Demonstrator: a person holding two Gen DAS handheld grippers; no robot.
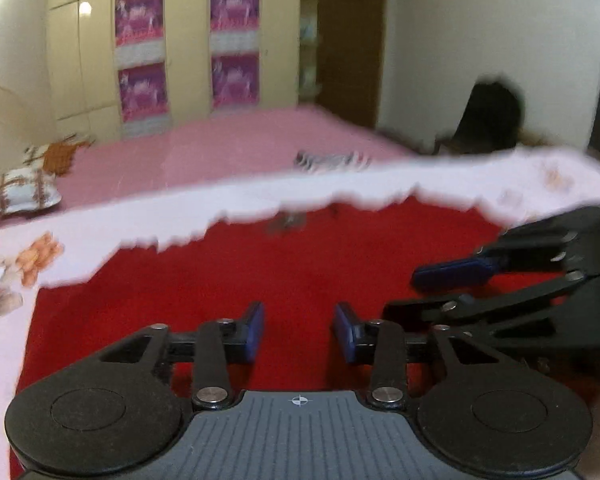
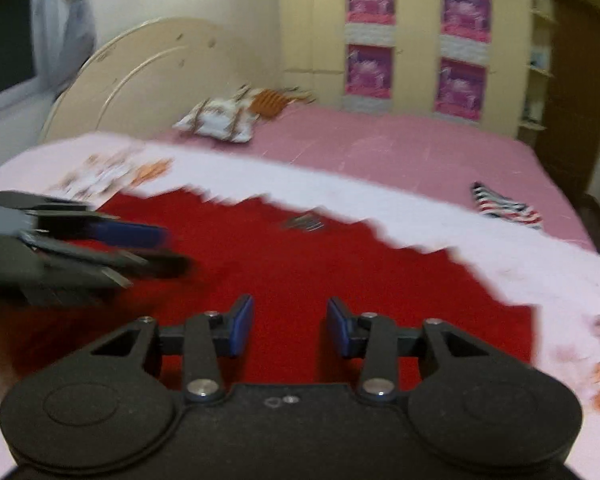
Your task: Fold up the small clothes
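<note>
Two grippers are in view over a bed (image 2: 400, 152), and one red garment (image 1: 284, 276) lies spread flat beneath both of them on a pale floral sheet (image 1: 28, 256) that covers the near part of the pink bedspread. The left gripper (image 1: 299, 330) has its two blue pads apart with nothing between them, only red cloth showing through the gap below. The right gripper (image 2: 290, 326) is likewise parted and empty, its pads standing clear of the fabric. In the left wrist view the right gripper comes in from the right edge, close beside the left one. The red garment's long axis runs across both views from side to side, its far edge a blurred, jagged line against the sheet; a small dark tag or label (image 2: 305, 222) sits near that far edge, about midway along. One second small garment, striped (image 2: 508, 204), lies crumpled on the pink bedspread beyond the sheet, well apart from the red one. Two pillows rest at the head of the bed, one white with a brown pattern (image 2: 220, 120) and one orange (image 2: 274, 102) just behind it. Four pink posters (image 2: 418, 42) hang on the cream wardrobe. Both views are blurred.
</note>
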